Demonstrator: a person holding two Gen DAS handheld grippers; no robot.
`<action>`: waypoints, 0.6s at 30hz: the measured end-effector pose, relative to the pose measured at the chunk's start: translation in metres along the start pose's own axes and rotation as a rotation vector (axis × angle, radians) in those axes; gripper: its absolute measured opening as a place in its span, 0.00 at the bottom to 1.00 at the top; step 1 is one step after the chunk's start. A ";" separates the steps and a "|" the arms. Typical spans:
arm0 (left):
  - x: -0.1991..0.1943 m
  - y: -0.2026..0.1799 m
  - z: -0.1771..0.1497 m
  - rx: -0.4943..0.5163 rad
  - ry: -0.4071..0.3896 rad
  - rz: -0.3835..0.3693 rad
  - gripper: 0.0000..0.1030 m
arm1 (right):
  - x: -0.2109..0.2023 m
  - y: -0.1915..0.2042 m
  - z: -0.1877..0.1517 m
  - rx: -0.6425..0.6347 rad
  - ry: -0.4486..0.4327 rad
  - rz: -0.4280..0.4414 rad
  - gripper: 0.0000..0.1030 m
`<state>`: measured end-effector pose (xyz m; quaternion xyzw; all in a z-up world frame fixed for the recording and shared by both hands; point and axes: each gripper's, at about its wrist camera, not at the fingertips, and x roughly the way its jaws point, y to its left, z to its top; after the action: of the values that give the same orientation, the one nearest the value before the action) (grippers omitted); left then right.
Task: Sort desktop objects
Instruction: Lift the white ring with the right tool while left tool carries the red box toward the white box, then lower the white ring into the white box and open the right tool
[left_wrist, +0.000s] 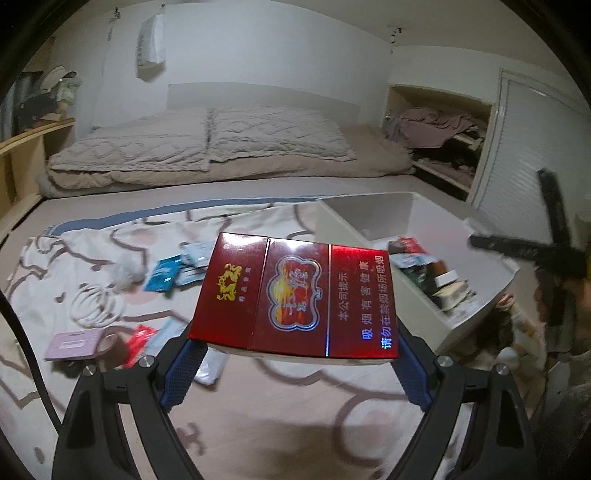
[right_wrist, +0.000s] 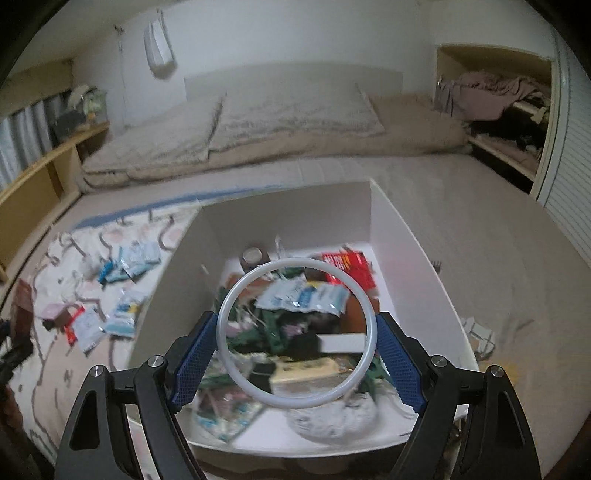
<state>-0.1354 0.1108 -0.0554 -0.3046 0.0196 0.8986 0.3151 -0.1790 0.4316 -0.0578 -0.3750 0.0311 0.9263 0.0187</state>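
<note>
Crosswise between the left gripper's (left_wrist: 295, 363) blue fingers (left_wrist: 183, 371), a red carton (left_wrist: 295, 299).

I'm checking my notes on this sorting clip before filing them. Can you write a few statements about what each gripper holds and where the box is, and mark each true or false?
1. The left gripper is clamped on a dark red cigarette pack. True.
2. The right gripper is empty. False: its blue pads pinch a white ring.
3. The ring hangs over the white box. True.
4. The white box is empty. False: packets and other items lie in it.
5. Blue sachets lie on the patterned sheet. True.
</note>
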 end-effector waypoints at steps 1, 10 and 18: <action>0.002 -0.005 0.003 -0.001 -0.001 -0.012 0.88 | 0.004 -0.002 0.000 -0.004 0.018 -0.004 0.82; 0.021 -0.055 0.026 0.043 -0.010 -0.083 0.88 | 0.032 -0.014 0.001 -0.045 0.148 -0.026 0.82; 0.042 -0.082 0.035 0.058 0.014 -0.109 0.88 | 0.046 -0.016 0.004 -0.063 0.203 -0.033 0.82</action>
<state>-0.1325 0.2074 -0.0379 -0.3022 0.0312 0.8771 0.3721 -0.2140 0.4486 -0.0881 -0.4679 -0.0026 0.8836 0.0186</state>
